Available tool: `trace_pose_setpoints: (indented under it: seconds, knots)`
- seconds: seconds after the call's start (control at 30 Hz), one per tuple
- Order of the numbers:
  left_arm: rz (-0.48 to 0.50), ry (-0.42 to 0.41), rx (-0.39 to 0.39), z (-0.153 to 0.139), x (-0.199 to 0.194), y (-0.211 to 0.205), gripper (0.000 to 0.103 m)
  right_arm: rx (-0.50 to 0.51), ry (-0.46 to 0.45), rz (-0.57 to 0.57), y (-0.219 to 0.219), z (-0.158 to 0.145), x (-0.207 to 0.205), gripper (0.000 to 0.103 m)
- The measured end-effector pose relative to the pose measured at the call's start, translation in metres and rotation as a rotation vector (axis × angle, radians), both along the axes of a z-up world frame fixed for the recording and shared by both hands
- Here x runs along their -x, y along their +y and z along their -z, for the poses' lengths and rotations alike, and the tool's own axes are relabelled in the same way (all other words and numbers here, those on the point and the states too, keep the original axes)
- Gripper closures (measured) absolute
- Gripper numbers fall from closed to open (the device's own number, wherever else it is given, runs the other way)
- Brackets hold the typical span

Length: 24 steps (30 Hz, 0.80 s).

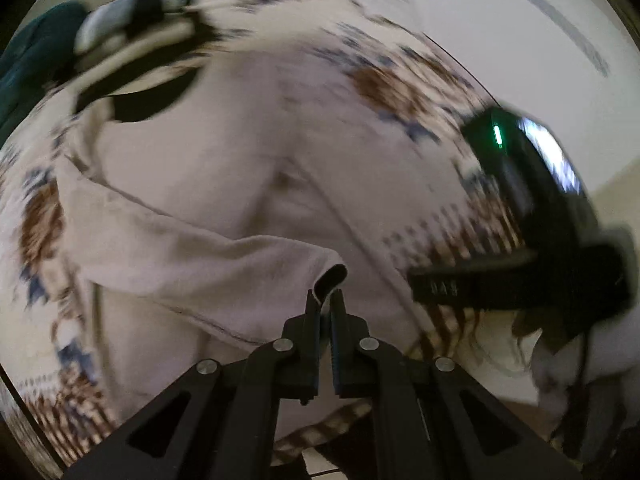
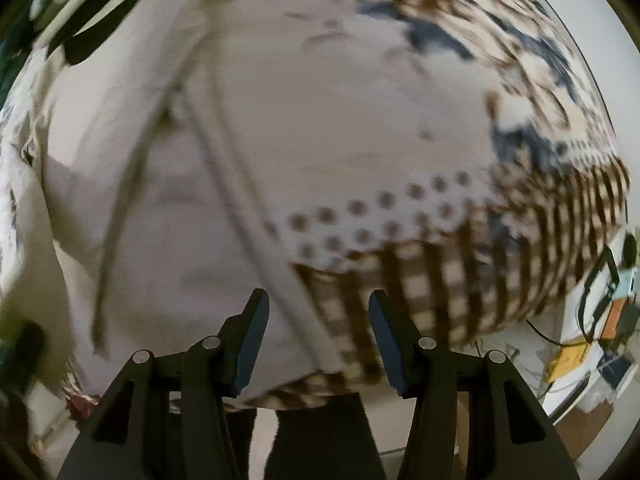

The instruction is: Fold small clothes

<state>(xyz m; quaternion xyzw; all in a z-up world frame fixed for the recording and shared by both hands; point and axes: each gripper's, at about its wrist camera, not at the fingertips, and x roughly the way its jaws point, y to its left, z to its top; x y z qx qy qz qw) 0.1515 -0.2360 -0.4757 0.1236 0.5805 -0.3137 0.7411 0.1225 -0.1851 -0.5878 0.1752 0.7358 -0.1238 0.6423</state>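
Note:
A pale pinkish-white garment (image 1: 208, 184) lies spread on a table covered with a brown, blue and cream patterned cloth (image 1: 392, 84). My left gripper (image 1: 326, 300) is shut on a folded edge of the garment (image 1: 320, 264) and holds it lifted a little. The right gripper's body (image 1: 532, 216) shows at the right of the left wrist view. In the right wrist view my right gripper (image 2: 318, 300) is open and empty just above the garment (image 2: 248, 152), near its seam (image 2: 240, 208) and the table's front edge. Both views are motion-blurred.
A pile of other clothes, teal (image 1: 36, 48) and black-and-white striped (image 1: 136, 40), lies at the far left of the table. Off the table's right side, a floor area holds cables and small boxes (image 2: 600, 320). A white wall (image 1: 520, 40) stands behind.

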Motion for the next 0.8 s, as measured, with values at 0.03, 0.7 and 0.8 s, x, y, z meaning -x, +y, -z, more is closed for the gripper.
trace_pose_setpoints:
  seconds: [0.03,0.7,0.8]
  knots:
    - [0.03,-0.001,-0.017,0.007,0.005,-0.008,0.1,0.002,0.003,0.008,-0.01,0.0,0.007,0.049]
    - [-0.57,0.134,-0.257,0.044,-0.056,0.21,0.009,-0.302,-0.093,-0.001,-0.066,-0.016,0.041,0.049]
    - [-0.623,0.151,-0.283,0.051,-0.051,0.241,0.009,-0.289,-0.084,0.015,-0.078,-0.009,0.047,0.097]
